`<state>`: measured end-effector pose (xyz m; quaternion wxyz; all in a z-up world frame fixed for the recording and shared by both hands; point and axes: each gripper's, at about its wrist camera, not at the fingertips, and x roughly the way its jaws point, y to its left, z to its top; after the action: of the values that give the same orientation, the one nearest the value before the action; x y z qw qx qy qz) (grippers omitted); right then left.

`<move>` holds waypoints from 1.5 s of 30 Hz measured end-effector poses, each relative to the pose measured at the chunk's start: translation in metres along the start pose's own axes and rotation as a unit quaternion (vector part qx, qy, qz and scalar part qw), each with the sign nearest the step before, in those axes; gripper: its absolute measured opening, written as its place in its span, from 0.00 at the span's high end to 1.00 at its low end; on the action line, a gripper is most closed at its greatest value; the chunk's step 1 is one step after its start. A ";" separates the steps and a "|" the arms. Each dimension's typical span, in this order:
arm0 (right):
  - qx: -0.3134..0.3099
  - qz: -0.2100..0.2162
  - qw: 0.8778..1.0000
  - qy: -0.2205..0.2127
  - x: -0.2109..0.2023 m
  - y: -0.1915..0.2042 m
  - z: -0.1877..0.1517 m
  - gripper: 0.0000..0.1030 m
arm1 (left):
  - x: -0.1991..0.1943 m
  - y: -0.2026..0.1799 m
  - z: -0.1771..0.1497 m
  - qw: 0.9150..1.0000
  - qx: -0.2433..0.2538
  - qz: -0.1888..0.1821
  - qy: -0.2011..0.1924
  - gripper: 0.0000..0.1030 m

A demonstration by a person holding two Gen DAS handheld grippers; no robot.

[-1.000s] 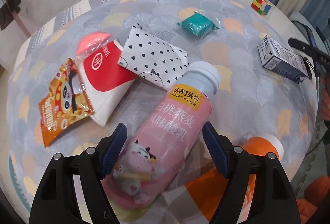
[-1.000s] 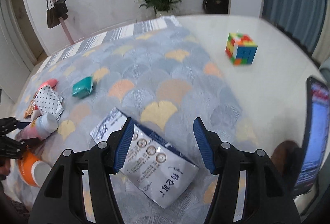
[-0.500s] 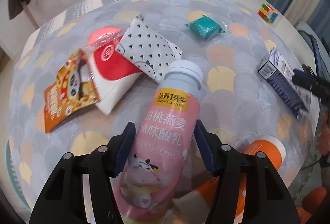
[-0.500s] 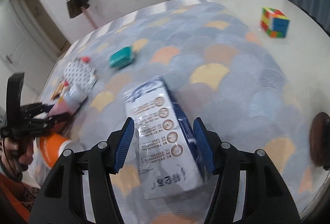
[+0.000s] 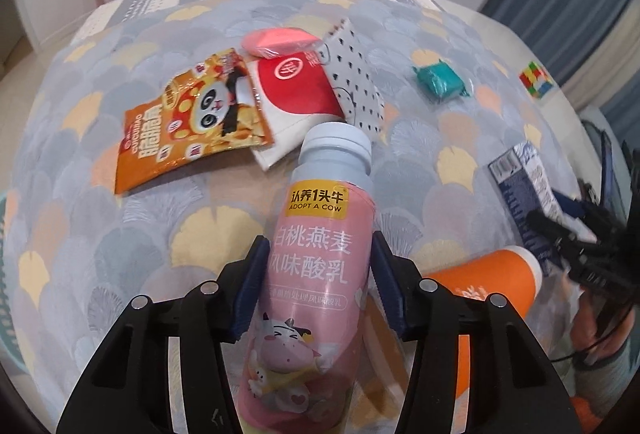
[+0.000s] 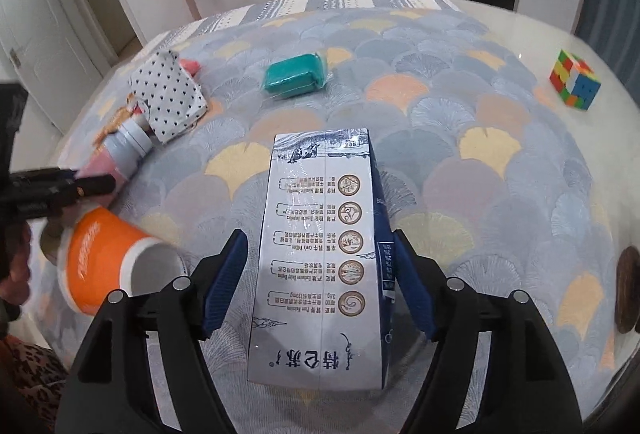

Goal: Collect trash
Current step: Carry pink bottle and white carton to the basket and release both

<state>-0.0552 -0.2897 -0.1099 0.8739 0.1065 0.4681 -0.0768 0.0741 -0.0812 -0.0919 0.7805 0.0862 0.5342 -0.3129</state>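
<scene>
My left gripper (image 5: pixel 320 284) is shut on a pink yogurt bottle (image 5: pixel 316 262) with a pale blue cap, its pads pressed on both sides of the body. My right gripper (image 6: pixel 318 284) is shut on a blue and white milk carton (image 6: pixel 324 254), held lengthwise between the pads. An orange paper cup (image 5: pixel 484 286) lies on its side near the front edge, also in the right wrist view (image 6: pixel 108 266). An orange snack bag (image 5: pixel 188 122), a red and white packet (image 5: pixel 296 94), a polka-dot pouch (image 5: pixel 354 78) and a teal wrapped block (image 5: pixel 438 78) lie on the patterned tablecloth.
A Rubik's cube (image 6: pixel 576 78) sits on the bare white table at the far right. A dark round object (image 6: pixel 628 288) is at the right edge. A plant, a guitar and hanging bags stand by the back wall.
The left gripper closed from open onto the pink bottle. The right gripper closed on the carton and turned it lengthwise; the view swung left.
</scene>
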 end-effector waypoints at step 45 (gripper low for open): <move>-0.008 -0.006 0.995 -0.098 -0.045 0.027 0.036 0.46 | -0.073 0.005 0.006 0.992 -0.045 -0.027 -0.116 0.55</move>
<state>-0.0452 -0.2708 -0.0496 0.9158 0.0890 0.3817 -0.0881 0.0649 -0.0509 -0.0260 0.8314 -0.0005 0.4562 -0.3174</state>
